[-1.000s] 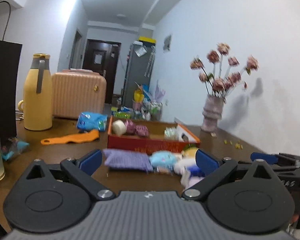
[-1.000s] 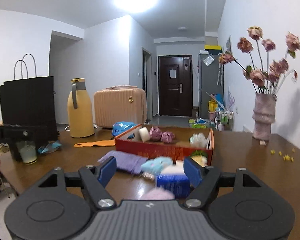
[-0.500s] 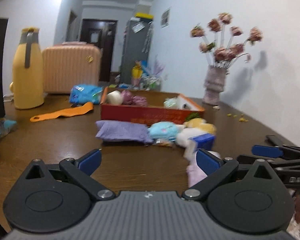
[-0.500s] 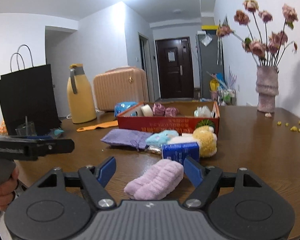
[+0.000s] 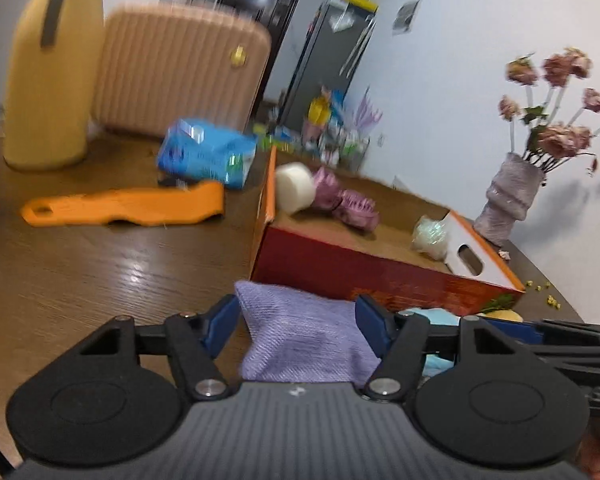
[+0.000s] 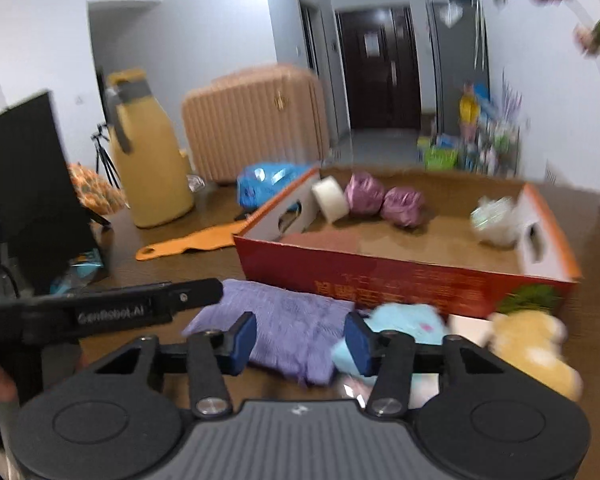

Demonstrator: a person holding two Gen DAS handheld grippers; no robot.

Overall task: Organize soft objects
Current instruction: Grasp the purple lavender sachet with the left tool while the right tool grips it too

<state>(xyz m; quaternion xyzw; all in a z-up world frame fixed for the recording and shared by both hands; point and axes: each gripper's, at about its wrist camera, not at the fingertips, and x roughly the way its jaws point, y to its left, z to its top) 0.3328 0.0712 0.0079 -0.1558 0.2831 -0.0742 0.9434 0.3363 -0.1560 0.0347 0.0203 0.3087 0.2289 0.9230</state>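
A lilac knitted pouch (image 5: 304,336) lies on the brown table just in front of the red cardboard box (image 5: 380,276). My left gripper (image 5: 296,322) straddles its left end, jaws closing, with the cloth filling the gap between the blue pads. My right gripper (image 6: 300,338) straddles the pouch (image 6: 288,324) at its right end, jaws also closing. A light blue plush (image 6: 404,320) and a yellow plush (image 6: 532,344) lie right of it. The box (image 6: 380,276) holds a white roll (image 6: 330,200), two mauve balls (image 6: 382,198) and a pale mesh bundle (image 6: 494,222).
An orange scraper (image 5: 128,206), a blue packet (image 5: 208,154), a yellow flask (image 5: 48,76) and a peach suitcase (image 5: 180,72) stand behind left. A black bag (image 6: 24,184) is at far left. A vase of dried flowers (image 5: 508,196) stands at back right.
Both grippers have swept forward and down to the lilac pouch, and their jaws have narrowed around it. The pink folded cloth seen earlier is out of view.
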